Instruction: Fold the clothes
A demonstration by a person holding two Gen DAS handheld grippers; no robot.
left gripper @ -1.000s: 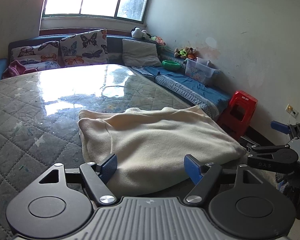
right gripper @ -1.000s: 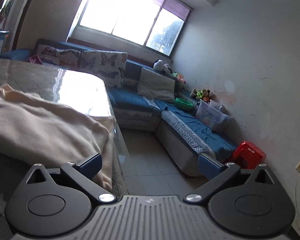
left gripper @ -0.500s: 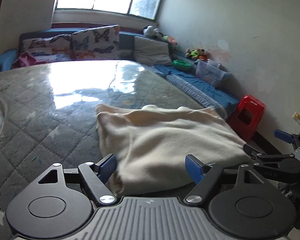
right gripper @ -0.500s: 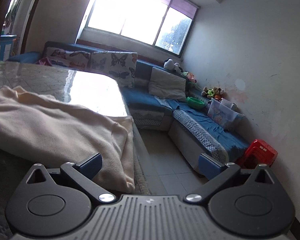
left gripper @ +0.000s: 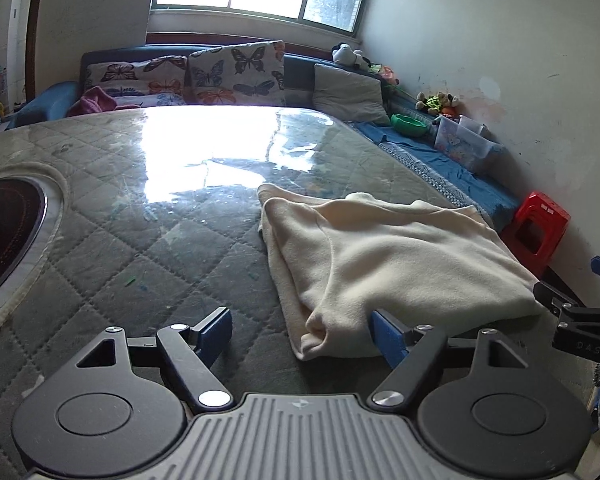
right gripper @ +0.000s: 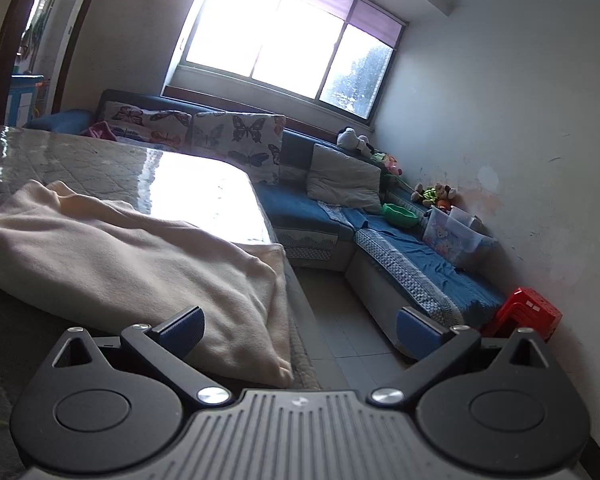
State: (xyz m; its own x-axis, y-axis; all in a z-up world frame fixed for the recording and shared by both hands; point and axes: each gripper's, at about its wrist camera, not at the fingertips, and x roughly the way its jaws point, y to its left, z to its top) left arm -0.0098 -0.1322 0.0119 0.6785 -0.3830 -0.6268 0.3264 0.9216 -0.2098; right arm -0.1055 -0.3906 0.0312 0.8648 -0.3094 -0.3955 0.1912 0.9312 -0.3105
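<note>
I've got the cream garment (left gripper: pixel 396 256) folded flat at the right edge of the quilted table (left gripper: pixel 140 240), one corner drooping over the side in the right view; my left gripper (left gripper: pixel 302 330) hangs wide apart at the near hem, jaws just been opening, the corner lying between them but unpinched; my right gripper (right gripper: pixel 300 328) is spread too, its left pad over the cloth, nothing grasped; beyond sit the blue sofa (right gripper: pixel 312 216), butterfly cushions (left gripper: pixel 236 74) and a red stool (left gripper: pixel 540 228).
</note>
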